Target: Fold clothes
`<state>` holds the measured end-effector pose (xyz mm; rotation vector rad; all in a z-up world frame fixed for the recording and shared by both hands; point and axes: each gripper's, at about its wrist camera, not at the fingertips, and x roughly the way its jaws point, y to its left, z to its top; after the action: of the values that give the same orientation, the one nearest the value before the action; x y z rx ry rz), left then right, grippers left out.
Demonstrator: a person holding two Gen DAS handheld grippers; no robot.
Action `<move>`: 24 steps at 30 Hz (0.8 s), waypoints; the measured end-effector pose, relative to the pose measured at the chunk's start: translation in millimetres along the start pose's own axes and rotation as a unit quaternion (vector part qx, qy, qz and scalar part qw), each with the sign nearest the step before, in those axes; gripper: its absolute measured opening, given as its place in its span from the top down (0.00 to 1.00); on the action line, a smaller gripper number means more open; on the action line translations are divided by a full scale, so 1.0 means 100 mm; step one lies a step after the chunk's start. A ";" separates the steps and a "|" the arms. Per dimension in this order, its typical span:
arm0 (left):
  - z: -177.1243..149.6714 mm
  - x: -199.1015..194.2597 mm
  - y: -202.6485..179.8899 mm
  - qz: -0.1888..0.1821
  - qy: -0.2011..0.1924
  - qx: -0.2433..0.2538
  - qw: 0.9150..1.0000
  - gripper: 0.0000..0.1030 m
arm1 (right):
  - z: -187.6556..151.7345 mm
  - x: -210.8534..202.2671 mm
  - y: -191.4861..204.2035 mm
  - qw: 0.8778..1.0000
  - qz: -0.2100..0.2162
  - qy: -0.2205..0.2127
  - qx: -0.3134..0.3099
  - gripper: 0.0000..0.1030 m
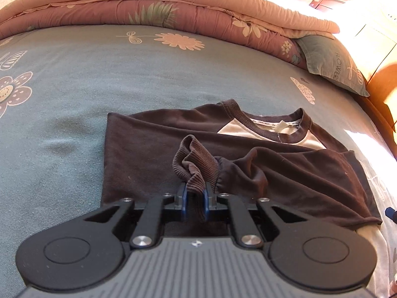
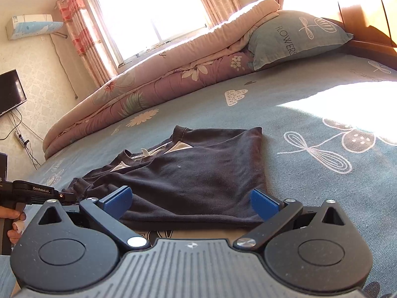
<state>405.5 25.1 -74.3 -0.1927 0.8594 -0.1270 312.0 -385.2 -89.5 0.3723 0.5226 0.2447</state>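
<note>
A dark brown long-sleeved shirt [image 1: 153, 154] with a cream chest panel lies partly folded on the blue-green bedsheet [image 1: 74, 94]. My left gripper [image 1: 195, 193] is shut on the ribbed sleeve cuff [image 1: 192, 161], holding it over the shirt's body near its front edge. In the right wrist view the same shirt [image 2: 188, 181] lies just ahead, collar to the far left. My right gripper [image 2: 192, 202] stands open above the shirt's near hem, its blue pads [image 2: 117, 198] wide apart with nothing between them. The left gripper's body [image 2: 32, 191] and a hand show at the left edge.
A rolled pink floral quilt [image 1: 158, 7] runs along the bed's far side, with a blue pillow [image 2: 295, 37] by the wooden headboard [image 2: 367, 12]. A window, curtains, air conditioner and wall TV [image 2: 10, 92] lie beyond. Bare sheet surrounds the shirt.
</note>
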 end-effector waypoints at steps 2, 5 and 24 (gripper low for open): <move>-0.01 -0.05 0.05 0.006 0.005 -0.005 1.000 0.90 | 0.01 -0.01 -0.02 1.000 0.002 -0.002 0.007 0.00; -0.01 -0.12 0.13 0.014 0.012 -0.012 1.000 0.79 | 0.01 0.00 -0.02 1.000 0.002 0.001 0.011 0.00; 0.25 0.86 -1.46 -0.232 0.088 -0.005 0.969 0.53 | -0.07 0.12 0.06 0.998 -0.029 0.035 -0.041 0.00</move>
<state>475.1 -131.1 -90.1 -0.3944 0.9801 -0.5852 317.0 -373.8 -98.1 0.2686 0.5901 0.2237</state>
